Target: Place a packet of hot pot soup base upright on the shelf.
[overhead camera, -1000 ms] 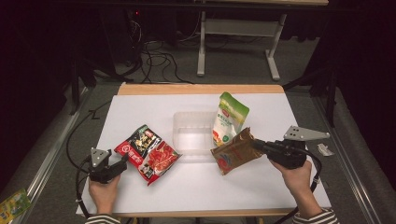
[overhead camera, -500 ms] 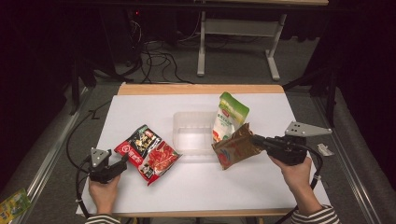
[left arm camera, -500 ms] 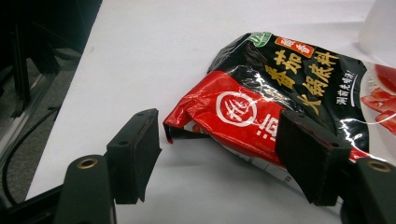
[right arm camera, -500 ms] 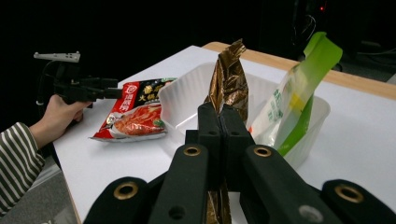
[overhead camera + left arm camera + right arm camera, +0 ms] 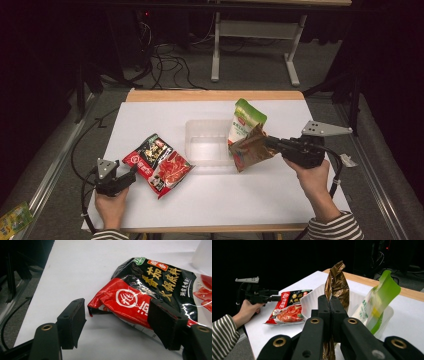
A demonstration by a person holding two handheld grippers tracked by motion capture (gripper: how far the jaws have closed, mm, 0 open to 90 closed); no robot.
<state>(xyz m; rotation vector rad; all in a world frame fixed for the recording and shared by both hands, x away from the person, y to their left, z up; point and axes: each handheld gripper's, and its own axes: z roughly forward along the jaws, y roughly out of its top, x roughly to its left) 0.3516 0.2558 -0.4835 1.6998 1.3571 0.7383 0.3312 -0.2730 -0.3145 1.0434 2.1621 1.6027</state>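
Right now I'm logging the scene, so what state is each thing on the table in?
Brown packet: lifted off the table, clamped in the right gripper.
Red and black packet: lying flat, sealed, corner between the open jaws of the left gripper.
Green pouch: leaning against the container's edge.
Clear container: upright, lidless.

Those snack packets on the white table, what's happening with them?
A person works two handheld grippers. The right gripper is shut on a brown packet, held lifted beside a clear plastic tub where a green pouch leans. The left gripper is open around a corner of the red and black packet, which lies flat on the table.
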